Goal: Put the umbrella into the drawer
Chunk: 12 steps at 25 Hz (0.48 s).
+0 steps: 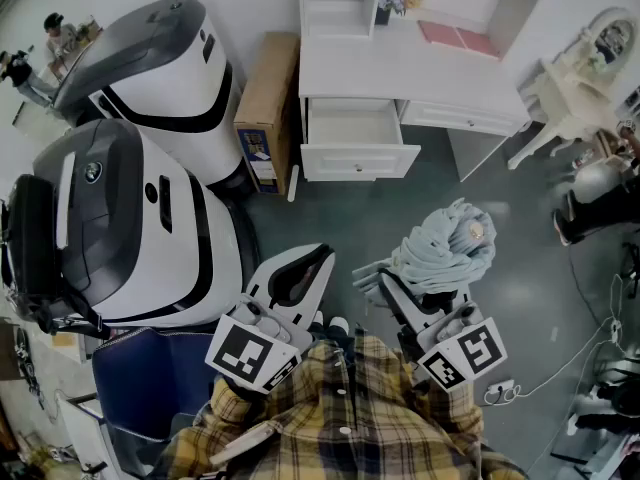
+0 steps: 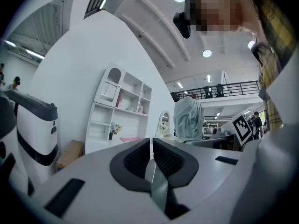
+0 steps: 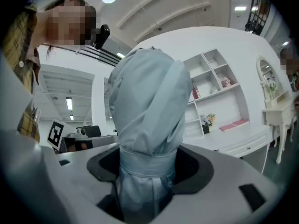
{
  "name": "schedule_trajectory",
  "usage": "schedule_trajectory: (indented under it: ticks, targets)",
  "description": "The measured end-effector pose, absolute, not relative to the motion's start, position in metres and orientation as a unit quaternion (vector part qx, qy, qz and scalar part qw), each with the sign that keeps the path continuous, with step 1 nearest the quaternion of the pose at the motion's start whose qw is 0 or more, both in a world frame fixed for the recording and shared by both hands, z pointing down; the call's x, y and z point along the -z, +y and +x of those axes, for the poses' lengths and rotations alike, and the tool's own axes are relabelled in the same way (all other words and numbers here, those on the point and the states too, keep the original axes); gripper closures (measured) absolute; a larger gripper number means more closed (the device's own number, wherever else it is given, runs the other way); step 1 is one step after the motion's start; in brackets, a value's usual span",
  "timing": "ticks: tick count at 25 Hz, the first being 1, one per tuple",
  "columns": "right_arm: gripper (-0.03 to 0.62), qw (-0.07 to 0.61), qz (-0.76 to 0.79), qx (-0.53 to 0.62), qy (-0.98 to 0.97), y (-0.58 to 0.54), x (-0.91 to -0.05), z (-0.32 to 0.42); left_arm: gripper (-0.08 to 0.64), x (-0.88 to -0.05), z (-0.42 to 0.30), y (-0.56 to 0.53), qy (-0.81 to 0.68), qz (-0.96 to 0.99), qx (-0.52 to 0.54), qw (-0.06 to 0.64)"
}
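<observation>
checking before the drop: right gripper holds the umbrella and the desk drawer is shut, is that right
Not quite. The drawer is open, pulled out from the desk; the head view shows its empty inside. The rest stands: the right gripper holds the umbrella.

Both tools sit side by side in front of my chest, pointing level. My left tool has its pads pretty much together, with nothing between them. My right tool has its jaws wide, clamped on the strapped middle of the umbrella, which sticks out past the tips.
</observation>
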State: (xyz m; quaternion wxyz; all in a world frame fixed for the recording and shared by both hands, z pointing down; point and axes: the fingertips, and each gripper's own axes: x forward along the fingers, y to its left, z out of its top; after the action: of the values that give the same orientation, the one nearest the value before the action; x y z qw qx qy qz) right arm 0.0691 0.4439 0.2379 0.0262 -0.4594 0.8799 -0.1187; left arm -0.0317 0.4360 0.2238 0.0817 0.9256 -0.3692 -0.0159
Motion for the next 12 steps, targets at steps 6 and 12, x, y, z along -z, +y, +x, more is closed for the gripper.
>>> schedule_trajectory:
  ticks: [6,12]
  targets:
    - [0.287,0.035,-0.46,0.12,0.879,0.451,-0.235,0.071,0.523,-0.224,-0.028,0.442,-0.368,0.926,0.012,0.078]
    - [0.287,0.048,-0.45,0.122,0.884,0.459,-0.236,0.072,0.523,-0.223,-0.027,0.451,-0.376,0.924,0.012,0.069]
